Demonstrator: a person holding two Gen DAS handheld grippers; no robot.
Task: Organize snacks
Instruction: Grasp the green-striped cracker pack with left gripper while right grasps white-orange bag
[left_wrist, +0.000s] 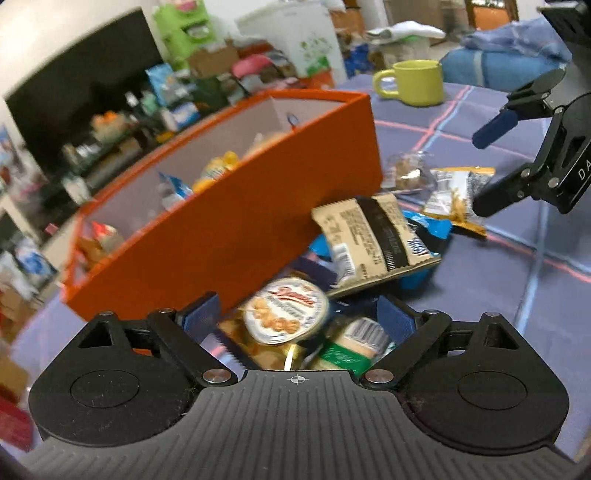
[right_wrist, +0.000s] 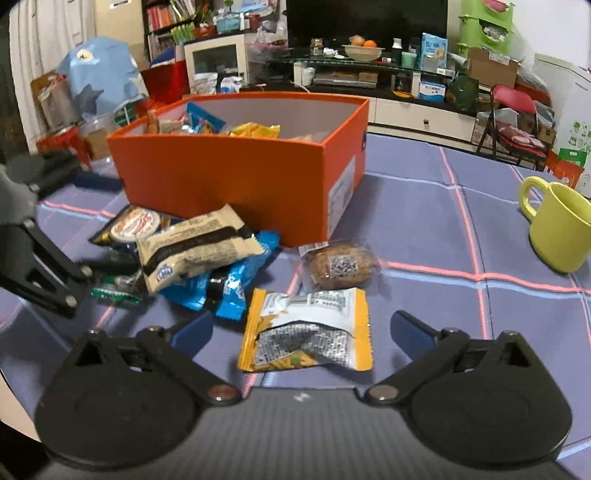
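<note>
Left claw (left_wrist: 291, 314) is spread wide around the cookie pack (left_wrist: 286, 312); right claw (right_wrist: 301, 328) is held wide over the yellow packet (right_wrist: 306, 330), box (right_wrist: 236, 177) at twelve o'clock.

The left wrist view looks down and forward from just in front of the orange box (left_wrist: 229, 221), tilted, close above the snack pile (left_wrist: 332, 288) at the box's near wall. The right wrist view sits farther back from the box (right_wrist: 236, 173), level, facing its long side and the room behind. Both share the box, the pile (seen from opposite ends), the yellow mug (left_wrist: 413, 83) (right_wrist: 557, 229) and the bench (right_wrist: 424, 229).
</note>
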